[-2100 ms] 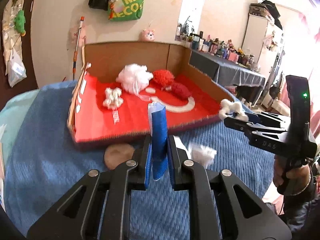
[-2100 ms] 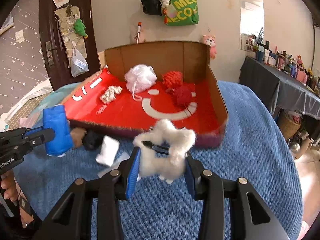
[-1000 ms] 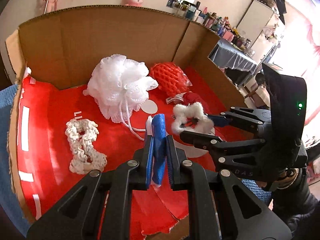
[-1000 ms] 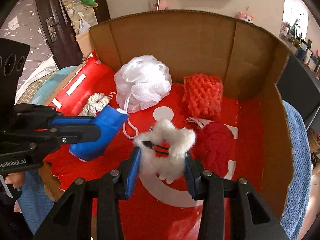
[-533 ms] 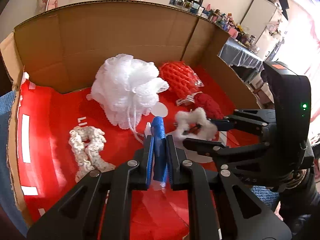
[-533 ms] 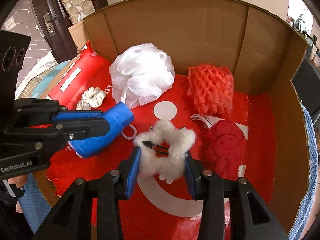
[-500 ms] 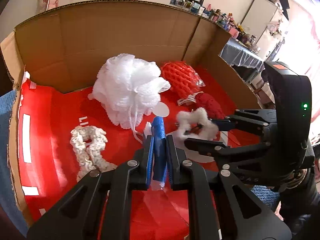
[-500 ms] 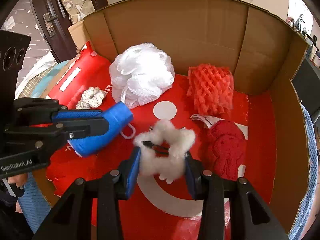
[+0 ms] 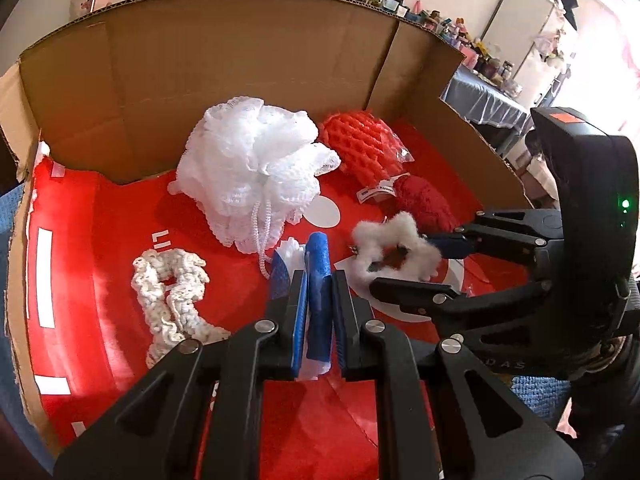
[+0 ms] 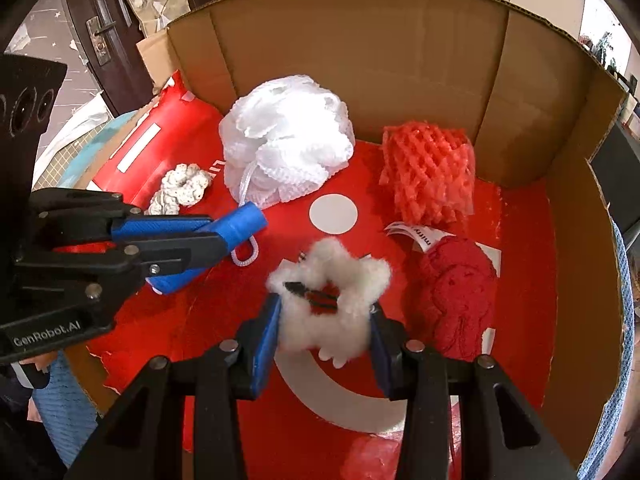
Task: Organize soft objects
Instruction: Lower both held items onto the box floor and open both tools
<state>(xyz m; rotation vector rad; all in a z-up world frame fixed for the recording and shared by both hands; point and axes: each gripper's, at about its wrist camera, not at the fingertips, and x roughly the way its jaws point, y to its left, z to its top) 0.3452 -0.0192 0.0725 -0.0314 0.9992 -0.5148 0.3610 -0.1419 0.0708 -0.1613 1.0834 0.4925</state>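
Observation:
Both grippers hover inside a cardboard box (image 9: 240, 60) (image 10: 360, 40) with a red floor. My left gripper (image 9: 319, 280) (image 10: 224, 236) is shut on a blue sponge pad (image 9: 318, 276) (image 10: 240, 224) with a white edge, held low over the floor. To its right, my right gripper (image 10: 326, 316) (image 9: 404, 272) is shut on a fluffy white star-shaped hair clip (image 10: 328, 300) (image 9: 394, 248). In the box lie a white mesh bath pouf (image 9: 252, 168) (image 10: 286, 152), a cream crocheted scrunchie (image 9: 172, 292) (image 10: 180, 186), an orange-red foam net (image 9: 360, 148) (image 10: 428, 168) and a dark red knitted piece (image 9: 424, 200) (image 10: 460, 296).
The box walls stand at the back and right; its left flap (image 10: 132, 148) lies flat and its front edge (image 10: 104, 368) is torn. A blue blanket (image 9: 536, 392) is under the box. A dresser with bottles (image 9: 484, 96) stands far right, a dark door (image 10: 104, 32) at left.
Both grippers have sunk a little deeper into the box with the sponge and the clip still held; the items on the floor have not moved.

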